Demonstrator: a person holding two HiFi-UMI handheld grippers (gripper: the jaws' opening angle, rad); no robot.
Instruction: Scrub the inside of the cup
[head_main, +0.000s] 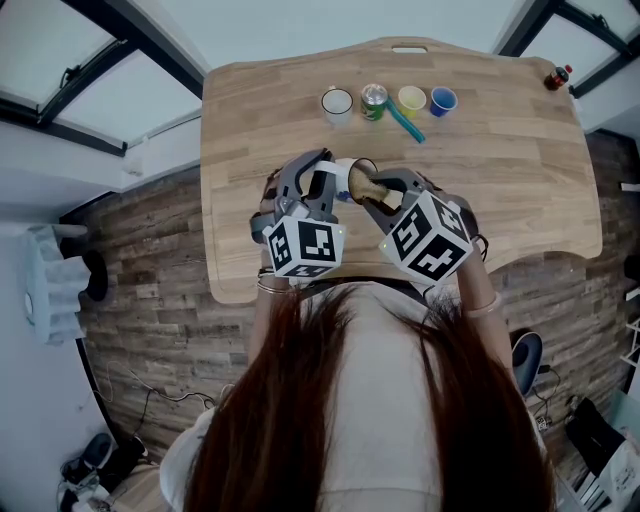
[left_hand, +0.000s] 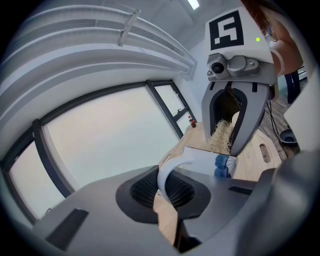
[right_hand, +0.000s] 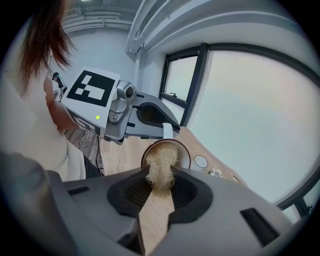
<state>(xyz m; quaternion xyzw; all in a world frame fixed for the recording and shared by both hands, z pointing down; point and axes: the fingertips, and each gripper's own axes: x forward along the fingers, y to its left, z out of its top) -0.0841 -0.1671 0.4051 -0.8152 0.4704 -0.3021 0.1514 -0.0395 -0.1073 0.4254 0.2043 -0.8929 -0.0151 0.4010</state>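
1. Cup (right_hand: 182, 155) is held in the air above the near part of the bench (head_main: 500, 170), between the two grippers.
2. It is white and smooth-walled, with a brown rim, a round mouth and a curved white loop handle (left_hand: 167, 172). The left gripper view shows a blue mark on its outer wall.
3. It lies on its side. Its long axis runs roughly level from one gripper to the other, with the mouth facing the right gripper and the handle side toward the left one.
4. The left gripper (left_hand: 169, 194) has its jaws closed on the loop handle, which stands between the ribbed dark pads.
5. The right gripper (right_hand: 157, 195) has its jaws clamped on the brush (right_hand: 159, 172), gripping the flat, pale wooden handle.
6. The brush head is a coarse tuft of straw-coloured fibres. It points away from the right gripper and reaches into the mouth of the cup.
7. The bench top is pale wood planks with a wavy edge and a slot at its far side.
8. Along its far part stand a white mug (head_main: 337, 103), a green can (head_main: 374, 101), a yellow cup (head_main: 411, 98) and a blue cup (head_main: 443, 100) in a row.
9. A teal stick (head_main: 406, 124) lies just in front of the can and the yellow cup.
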